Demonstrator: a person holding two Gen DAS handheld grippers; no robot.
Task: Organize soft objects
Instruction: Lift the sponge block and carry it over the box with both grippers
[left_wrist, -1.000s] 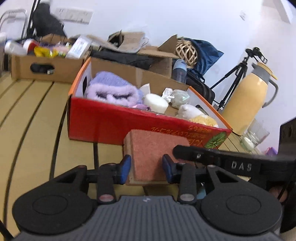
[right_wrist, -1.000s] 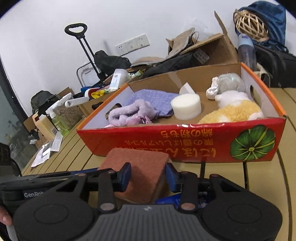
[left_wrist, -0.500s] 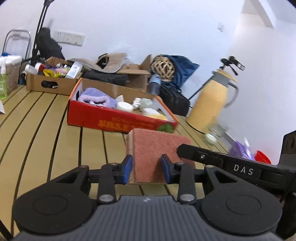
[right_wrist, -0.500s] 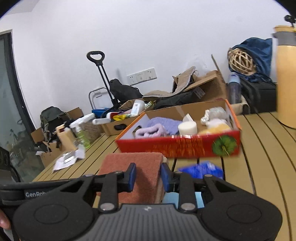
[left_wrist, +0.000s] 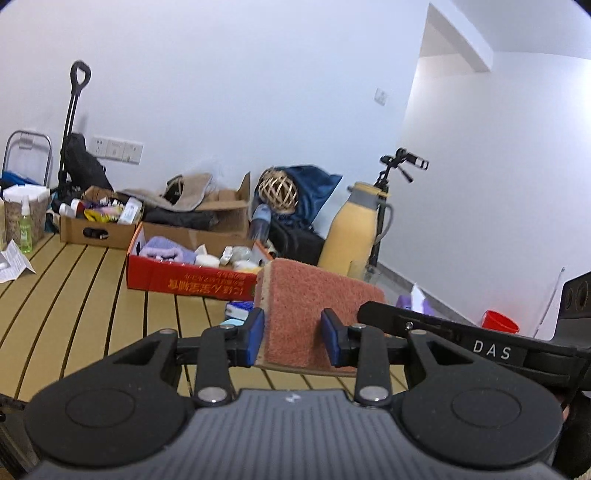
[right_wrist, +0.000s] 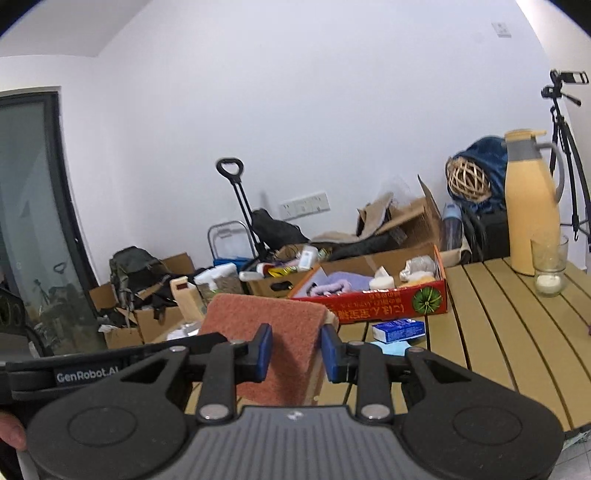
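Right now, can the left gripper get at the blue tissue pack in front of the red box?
Probably not. The left gripper is shut on the red sponge, which the right gripper also clamps. The blue tissue pack lies unobstructed on the table, but both grippers are occupied.

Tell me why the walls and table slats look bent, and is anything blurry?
Left wrist view: fisheye lens bows the table slats and darkens the corners; the sponge is sharp, the far clutter soft. Right wrist view: same curving, door frame bowed, even light, no glare.
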